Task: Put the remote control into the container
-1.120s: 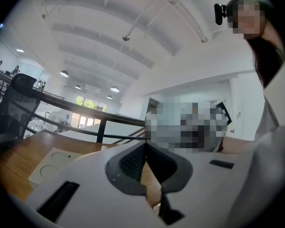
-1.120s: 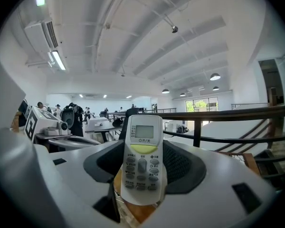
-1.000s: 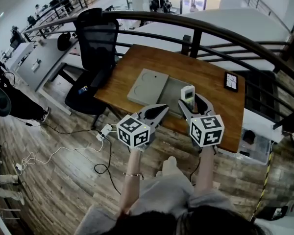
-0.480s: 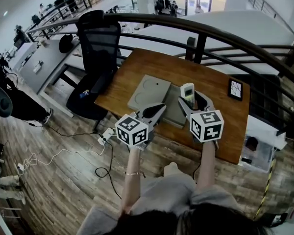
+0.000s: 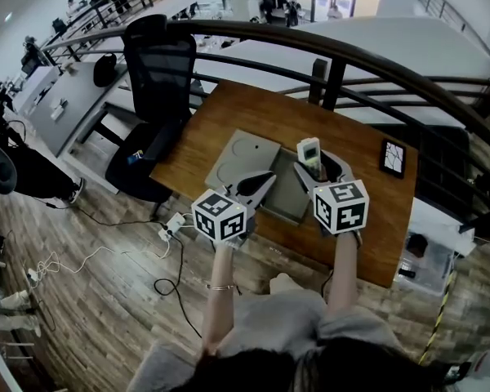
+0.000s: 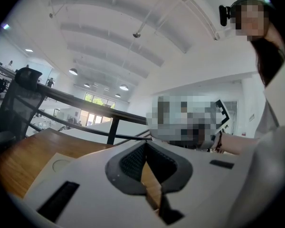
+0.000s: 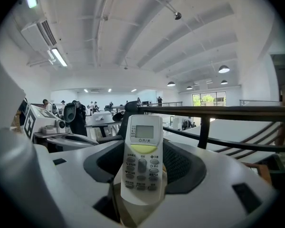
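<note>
The white remote control (image 5: 309, 153) stands upright with my right gripper (image 5: 319, 167) shut on its lower half, held above the wooden table (image 5: 229, 109). In the right gripper view the remote control (image 7: 142, 159) fills the gap between the jaws, screen and buttons facing the camera. Below it lies the open grey container (image 5: 283, 193), its flat lid (image 5: 242, 154) lying beside it on the left. My left gripper (image 5: 264, 181) is shut and holds nothing; it hovers over the container's near left corner. The left gripper view shows part of the lid (image 6: 54, 166).
A dark phone (image 5: 389, 158) lies at the table's right end. A black office chair (image 5: 158, 72) stands at the table's left end. A dark metal railing (image 5: 335, 49) runs behind the table. Cables (image 5: 167, 256) trail over the wooden floor near my feet.
The right gripper with the remote has edged a little away from me over the container. The left gripper has hardly moved.
</note>
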Demonstrator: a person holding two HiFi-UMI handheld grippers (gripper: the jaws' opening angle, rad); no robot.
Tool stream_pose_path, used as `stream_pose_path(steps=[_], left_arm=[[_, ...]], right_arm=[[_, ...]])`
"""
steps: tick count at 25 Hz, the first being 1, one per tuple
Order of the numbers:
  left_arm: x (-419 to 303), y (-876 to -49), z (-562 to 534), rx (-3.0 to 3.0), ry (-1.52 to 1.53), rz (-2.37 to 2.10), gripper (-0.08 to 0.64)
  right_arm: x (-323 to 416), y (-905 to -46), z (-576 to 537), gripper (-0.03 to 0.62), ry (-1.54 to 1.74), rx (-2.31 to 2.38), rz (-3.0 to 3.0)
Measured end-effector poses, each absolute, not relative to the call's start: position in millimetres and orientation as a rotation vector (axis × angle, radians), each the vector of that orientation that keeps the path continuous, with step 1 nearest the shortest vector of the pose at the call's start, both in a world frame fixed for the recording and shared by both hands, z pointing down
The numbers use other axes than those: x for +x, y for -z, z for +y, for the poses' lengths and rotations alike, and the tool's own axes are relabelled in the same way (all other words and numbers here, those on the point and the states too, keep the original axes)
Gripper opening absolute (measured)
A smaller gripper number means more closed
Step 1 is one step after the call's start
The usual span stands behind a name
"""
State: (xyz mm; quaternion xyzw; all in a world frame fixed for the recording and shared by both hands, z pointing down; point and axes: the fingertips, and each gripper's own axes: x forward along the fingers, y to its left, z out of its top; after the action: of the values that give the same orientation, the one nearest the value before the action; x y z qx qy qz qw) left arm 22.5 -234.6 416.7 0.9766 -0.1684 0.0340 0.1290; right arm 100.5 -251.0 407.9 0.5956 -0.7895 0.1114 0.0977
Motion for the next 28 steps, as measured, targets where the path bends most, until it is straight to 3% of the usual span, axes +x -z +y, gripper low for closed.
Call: stream_pose_path(steps=[28], left_arm=[[37.6, -509.3, -281.0, 2.639, -0.286, -0.407, 0.003]], right_arm=[[94.2, -532.3, -307.2, 0.247, -0.697, 1.543, -2.189]])
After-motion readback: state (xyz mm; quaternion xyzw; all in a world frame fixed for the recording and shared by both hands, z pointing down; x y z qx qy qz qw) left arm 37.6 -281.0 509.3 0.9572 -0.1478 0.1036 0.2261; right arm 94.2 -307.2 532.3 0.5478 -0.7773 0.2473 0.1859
